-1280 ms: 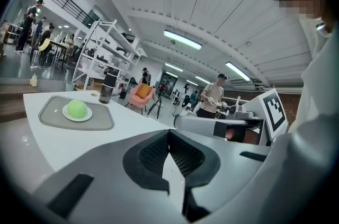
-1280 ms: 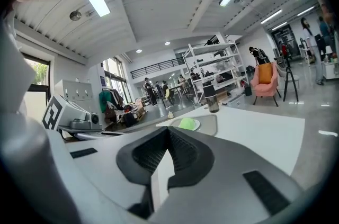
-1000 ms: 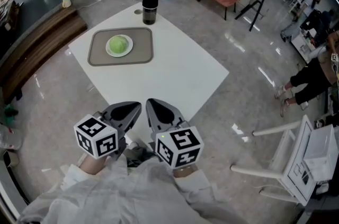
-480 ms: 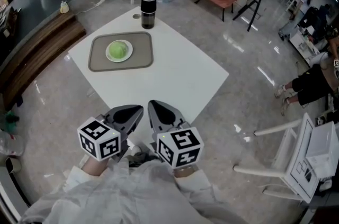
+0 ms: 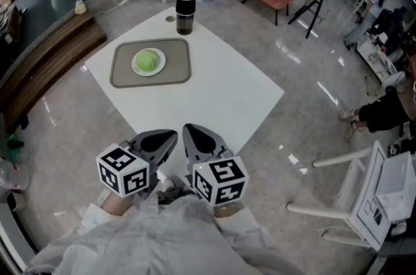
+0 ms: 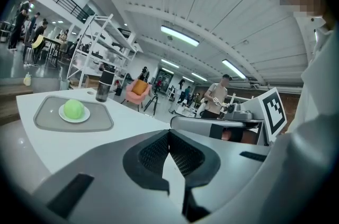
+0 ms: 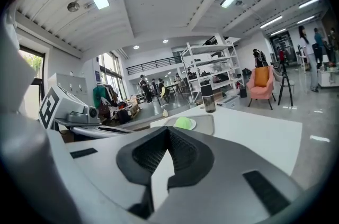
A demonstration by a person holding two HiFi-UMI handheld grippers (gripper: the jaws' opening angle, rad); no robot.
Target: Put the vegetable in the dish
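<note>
Green vegetable [image 5: 148,60] sits on white dish [image 5: 149,74], upper left (task looks done). Left gripper [image 5: 160,139] and right gripper [image 5: 197,139], lower centre: jaws closed, empty, nothing left to carry.
</note>
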